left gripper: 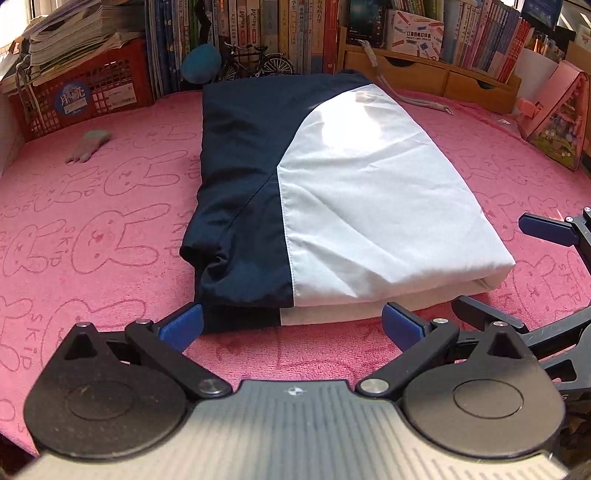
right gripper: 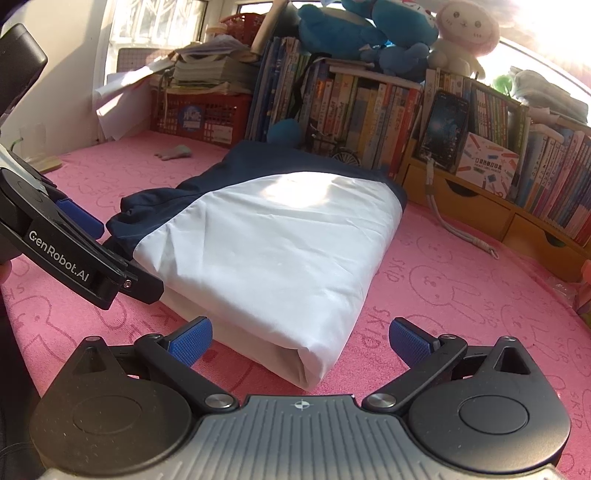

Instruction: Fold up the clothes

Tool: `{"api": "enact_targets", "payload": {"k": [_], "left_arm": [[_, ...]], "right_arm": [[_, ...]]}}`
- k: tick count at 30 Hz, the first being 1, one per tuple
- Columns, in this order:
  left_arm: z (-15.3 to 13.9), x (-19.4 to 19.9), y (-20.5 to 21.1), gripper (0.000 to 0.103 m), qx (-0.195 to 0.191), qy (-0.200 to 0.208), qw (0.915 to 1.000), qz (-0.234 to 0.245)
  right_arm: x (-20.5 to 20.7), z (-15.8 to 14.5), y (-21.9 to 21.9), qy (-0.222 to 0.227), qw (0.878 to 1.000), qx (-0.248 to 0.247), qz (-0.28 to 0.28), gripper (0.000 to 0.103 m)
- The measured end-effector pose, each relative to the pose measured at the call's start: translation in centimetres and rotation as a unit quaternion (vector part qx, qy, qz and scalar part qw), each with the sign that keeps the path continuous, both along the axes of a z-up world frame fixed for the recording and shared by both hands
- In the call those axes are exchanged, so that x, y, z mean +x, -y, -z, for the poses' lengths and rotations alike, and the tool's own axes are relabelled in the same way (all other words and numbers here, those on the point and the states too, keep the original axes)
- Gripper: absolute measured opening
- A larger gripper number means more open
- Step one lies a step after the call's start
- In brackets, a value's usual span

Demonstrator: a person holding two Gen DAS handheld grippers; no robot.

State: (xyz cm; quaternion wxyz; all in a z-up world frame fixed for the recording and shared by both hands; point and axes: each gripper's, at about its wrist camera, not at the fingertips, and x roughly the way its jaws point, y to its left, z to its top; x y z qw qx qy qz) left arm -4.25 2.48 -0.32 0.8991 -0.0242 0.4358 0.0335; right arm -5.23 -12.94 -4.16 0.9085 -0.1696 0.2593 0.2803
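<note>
A navy and white garment [left gripper: 332, 192] lies folded into a thick rectangle on the pink rabbit-print cloth [left gripper: 92, 229]. In the right wrist view the same folded garment [right gripper: 266, 243] has its near corner pointing toward me. My left gripper [left gripper: 293, 326] is open, its blue pads just short of the garment's near edge and holding nothing. My right gripper [right gripper: 301, 341] is open too, its pads on either side of the near white corner without gripping it. The right gripper [left gripper: 517, 273] also shows at the right edge of the left wrist view, and the left gripper [right gripper: 81, 236] at the left of the right wrist view.
A grey glove [left gripper: 88, 146] lies at the far left of the cloth. A red crate [left gripper: 85, 99] with stacked papers, rows of books [left gripper: 258, 33], a toy bicycle [left gripper: 255, 61], wooden drawers [left gripper: 424, 74] and a cord [right gripper: 458, 229] line the back. A pink case [left gripper: 557, 118] stands right.
</note>
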Motion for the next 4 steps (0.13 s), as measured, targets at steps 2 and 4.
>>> {"api": "enact_targets", "payload": {"k": [2,4], "left_arm": [[0.06,-0.01,0.05,0.103,0.0,-0.001,1.0,0.003],[0.08,-0.02,0.14,0.103,0.002,-0.001,1.0,0.005]], "right_arm": [[-0.02,0.04,-0.02,0.0,1.0,-0.001,-0.001,0.103],[-0.06,0.08,-0.07,0.0,1.0,-0.003,-0.002,0.103]]}}
